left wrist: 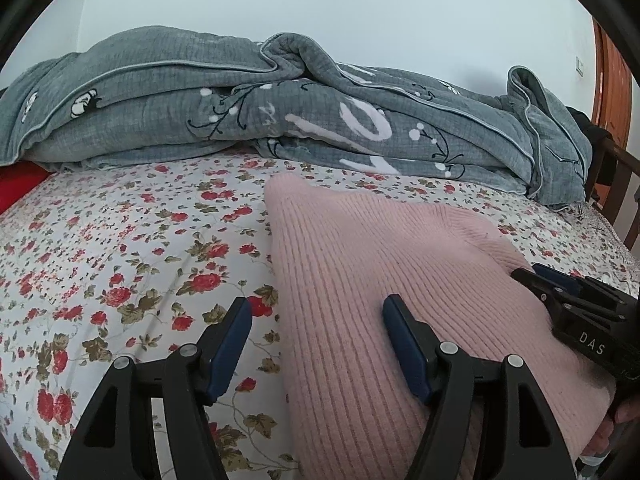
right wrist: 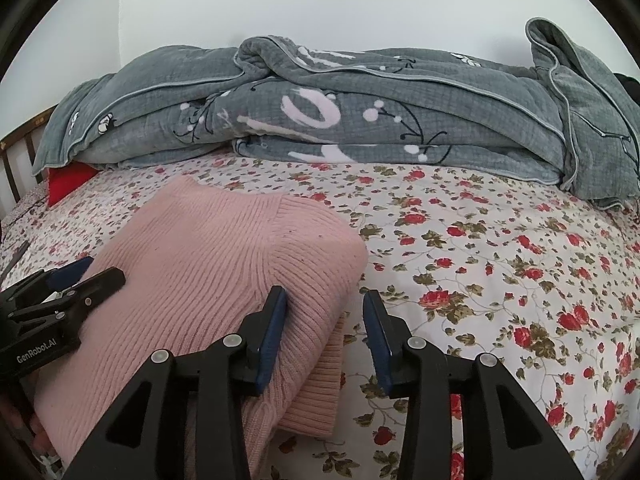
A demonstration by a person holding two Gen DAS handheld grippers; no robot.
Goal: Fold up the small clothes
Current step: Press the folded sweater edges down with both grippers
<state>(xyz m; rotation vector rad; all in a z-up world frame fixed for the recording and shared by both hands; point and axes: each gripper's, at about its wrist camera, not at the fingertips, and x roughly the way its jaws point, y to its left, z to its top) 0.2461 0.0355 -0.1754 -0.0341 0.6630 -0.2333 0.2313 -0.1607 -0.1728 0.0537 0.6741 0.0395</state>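
My one folded pink sweater (right wrist: 208, 280) lies on the flowered bed (right wrist: 500, 264), its edges straddled by my two released grippers, left (left wrist: 318, 344) and right (right wrist: 326, 336), open sheet either side, one grey quilt (right wrist: 360, 120) behind.

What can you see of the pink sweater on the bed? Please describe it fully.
The pink sweater is a soft ribbed knit, folded into a thick bundle with a ribbed hem showing at its near right corner. It lies flat on the flowered bedsheet, in front of the grey quilt. Both claws stand open at its near edge; neither grips it.
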